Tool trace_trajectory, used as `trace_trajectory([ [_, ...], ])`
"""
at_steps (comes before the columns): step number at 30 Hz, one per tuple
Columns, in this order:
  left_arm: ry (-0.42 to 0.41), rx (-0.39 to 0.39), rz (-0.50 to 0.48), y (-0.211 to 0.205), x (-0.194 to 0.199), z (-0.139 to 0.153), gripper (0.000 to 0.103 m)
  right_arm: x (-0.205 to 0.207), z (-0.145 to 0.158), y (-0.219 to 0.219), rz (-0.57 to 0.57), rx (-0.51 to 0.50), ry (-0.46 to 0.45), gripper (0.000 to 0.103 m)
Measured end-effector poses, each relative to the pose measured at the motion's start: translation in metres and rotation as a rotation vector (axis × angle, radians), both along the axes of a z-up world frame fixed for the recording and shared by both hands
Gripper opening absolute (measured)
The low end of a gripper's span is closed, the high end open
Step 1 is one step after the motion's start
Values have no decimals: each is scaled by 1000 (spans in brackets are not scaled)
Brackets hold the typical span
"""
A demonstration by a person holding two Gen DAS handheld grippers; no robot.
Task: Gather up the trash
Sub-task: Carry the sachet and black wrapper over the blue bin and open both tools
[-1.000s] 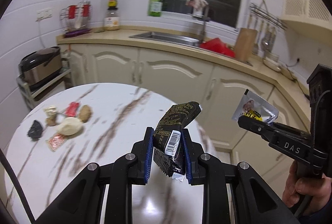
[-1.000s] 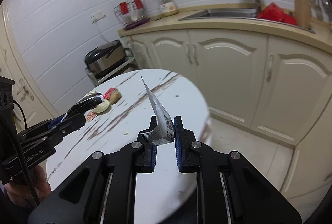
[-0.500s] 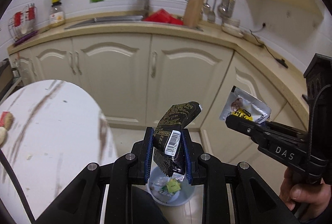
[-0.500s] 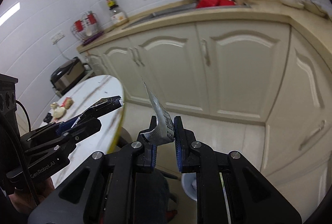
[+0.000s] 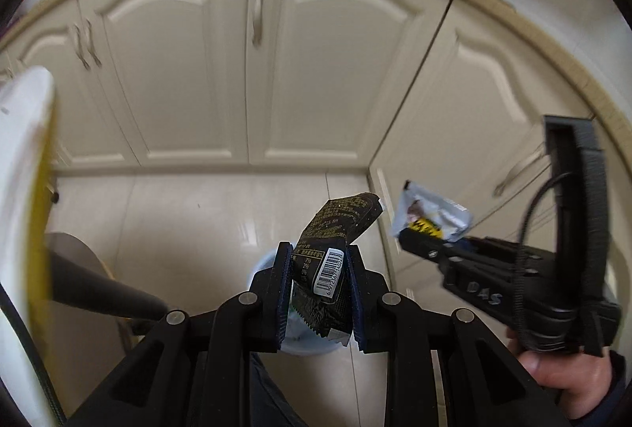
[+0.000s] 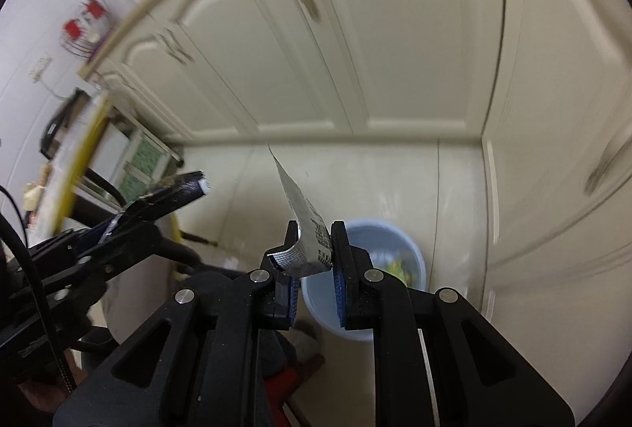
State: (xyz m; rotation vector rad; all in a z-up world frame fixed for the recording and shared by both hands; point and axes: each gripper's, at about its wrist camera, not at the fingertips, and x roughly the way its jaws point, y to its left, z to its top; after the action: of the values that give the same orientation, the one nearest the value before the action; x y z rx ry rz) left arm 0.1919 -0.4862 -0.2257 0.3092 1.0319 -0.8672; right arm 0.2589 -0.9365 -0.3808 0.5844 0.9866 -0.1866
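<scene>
My left gripper (image 5: 319,261) is shut on a black snack wrapper (image 5: 335,233) with a barcode label, held above a pale blue trash bin (image 5: 260,267) on the floor. My right gripper (image 6: 314,243) is shut on a silver snack wrapper (image 6: 302,217), held above the same bin (image 6: 410,253), which holds some trash. In the left wrist view the right gripper (image 5: 407,239) shows at the right with the silver wrapper (image 5: 430,217). In the right wrist view the left gripper (image 6: 193,188) shows at the left.
Cream cabinet doors (image 5: 316,63) stand behind the bin over a pale tiled floor (image 5: 205,221). The round white table's edge (image 5: 23,166) is at the left, with a dark chair (image 5: 87,288) below it. A corner cabinet (image 6: 561,111) closes the right side.
Both grippers have swung away from the table and tilted down toward the floor. The bin now lies right under both held wrappers. Neither grip has changed.
</scene>
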Motion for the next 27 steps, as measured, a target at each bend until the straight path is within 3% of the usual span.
trace_trajectory([
  [8,97,90,-21,-50,38,-59,23,8,-84,-11,-17,101,135,14],
  [14,103,132,-14,-78,55,-79,33,12,-107,-18,-25,125,172,18],
  [15,102,135,-14,-81,57,-81,40,15,-109,-18,-25,126,175,19],
  [18,80,138,10,-83,56,-81,64,16,-113,-20,-33,126,182,43],
  [23,60,153,-8,-79,45,-79,77,10,-114,-26,-80,132,177,96],
  [25,31,156,-7,-76,35,-74,79,6,-108,-27,-111,93,183,103],
  [27,-1,154,-9,-80,29,-69,82,3,-101,-29,-130,68,181,103],
])
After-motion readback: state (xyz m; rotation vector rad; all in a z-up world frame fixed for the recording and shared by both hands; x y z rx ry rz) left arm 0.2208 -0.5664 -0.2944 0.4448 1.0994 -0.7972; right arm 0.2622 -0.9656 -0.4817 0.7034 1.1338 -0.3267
